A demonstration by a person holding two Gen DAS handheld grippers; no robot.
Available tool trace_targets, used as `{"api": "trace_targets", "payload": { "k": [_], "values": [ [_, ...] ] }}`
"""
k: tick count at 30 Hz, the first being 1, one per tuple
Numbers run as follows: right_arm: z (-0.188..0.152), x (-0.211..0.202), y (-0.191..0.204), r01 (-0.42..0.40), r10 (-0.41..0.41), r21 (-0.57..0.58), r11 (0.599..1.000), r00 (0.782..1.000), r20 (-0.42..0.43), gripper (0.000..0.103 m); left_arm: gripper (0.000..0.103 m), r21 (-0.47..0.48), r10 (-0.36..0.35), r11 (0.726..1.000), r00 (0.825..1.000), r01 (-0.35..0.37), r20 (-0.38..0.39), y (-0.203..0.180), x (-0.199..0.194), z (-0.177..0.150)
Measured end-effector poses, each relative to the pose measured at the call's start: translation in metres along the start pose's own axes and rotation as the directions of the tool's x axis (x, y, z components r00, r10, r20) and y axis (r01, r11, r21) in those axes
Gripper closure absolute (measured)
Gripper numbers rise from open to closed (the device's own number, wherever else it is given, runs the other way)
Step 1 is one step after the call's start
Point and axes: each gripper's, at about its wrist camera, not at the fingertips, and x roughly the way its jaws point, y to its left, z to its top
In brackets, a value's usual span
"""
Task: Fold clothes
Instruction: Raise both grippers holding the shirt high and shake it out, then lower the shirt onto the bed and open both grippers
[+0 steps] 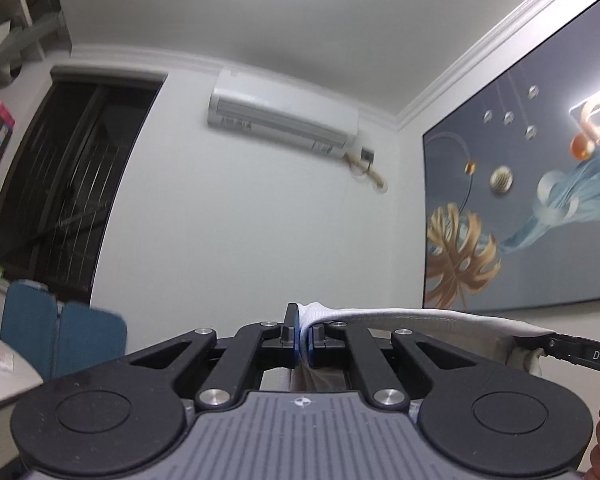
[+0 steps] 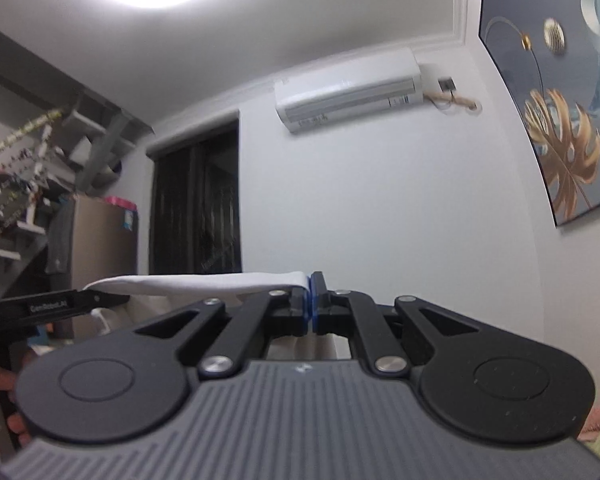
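White garment [image 1: 420, 317] edge stretched level, sideways between left gripper [image 1: 303, 334] and right gripper [image 2: 313, 300], both fingers pinching it.

Open air ahead of both grippers up to the white wall [image 1: 260, 208]. Obstacles: air conditioner [image 1: 284, 118] upper centre, dark window [image 1: 64, 184] left, framed picture [image 1: 540, 184] right, blue chair back [image 1: 64, 340] lower left, shelving [image 2: 28, 184] far left.

Most of the white garment [image 1: 420, 316] is hidden below both gripper bodies. The wall painting [image 1: 540, 184] is cut by the frame edge. Shelf clutter [image 2: 16, 168] is too blurred to identify.
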Motion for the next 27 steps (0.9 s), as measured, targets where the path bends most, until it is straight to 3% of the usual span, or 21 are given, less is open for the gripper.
{"api": "trace_targets", "payload": {
  "k": [3,7,12,15,18,21,24,27],
  "values": [
    [-0.052,0.043,-0.019,0.04,-0.04,0.001,0.999,0.996,-0.086,0.098,0.099,-0.033,0.038,0.999,0.996,-0.04,-0.081,0.025,0.057,-0.054],
    [-0.144,0.111,-0.051,0.098,-0.092,0.022,0.995,0.974,-0.206,0.098,0.098,-0.065,0.093,0.992,0.978,-0.107,-0.187,0.074,0.153,-0.147],
    [-0.287,0.208,-0.094,0.18,-0.151,0.052,0.982,0.926,-0.347,0.098,0.098,-0.05,0.165,0.98,0.928,-0.193,-0.335,0.135,0.276,-0.299],
    [-0.385,0.264,-0.126,0.236,-0.176,0.078,0.969,0.873,-0.455,0.098,0.098,-0.032,0.196,0.971,0.872,-0.235,-0.448,0.173,0.339,-0.409],
    [-0.484,0.307,-0.157,0.295,-0.184,0.107,0.949,0.798,-0.575,0.098,0.098,0.013,0.221,0.966,0.803,-0.257,-0.553,0.203,0.382,-0.511],
    [-0.563,0.334,-0.185,0.348,-0.167,0.146,0.926,0.726,-0.667,0.098,0.097,0.054,0.237,0.963,0.736,-0.264,-0.634,0.23,0.408,-0.6],
    [-0.603,0.346,-0.195,0.361,-0.159,0.143,0.922,0.686,-0.71,0.096,0.088,0.075,0.242,0.961,0.679,-0.266,-0.693,0.245,0.417,-0.649],
    [-0.605,0.351,-0.197,0.348,-0.13,0.153,0.925,0.667,-0.734,0.091,0.068,0.082,0.25,0.957,0.647,-0.278,-0.721,0.244,0.412,-0.643]
  ]
}}
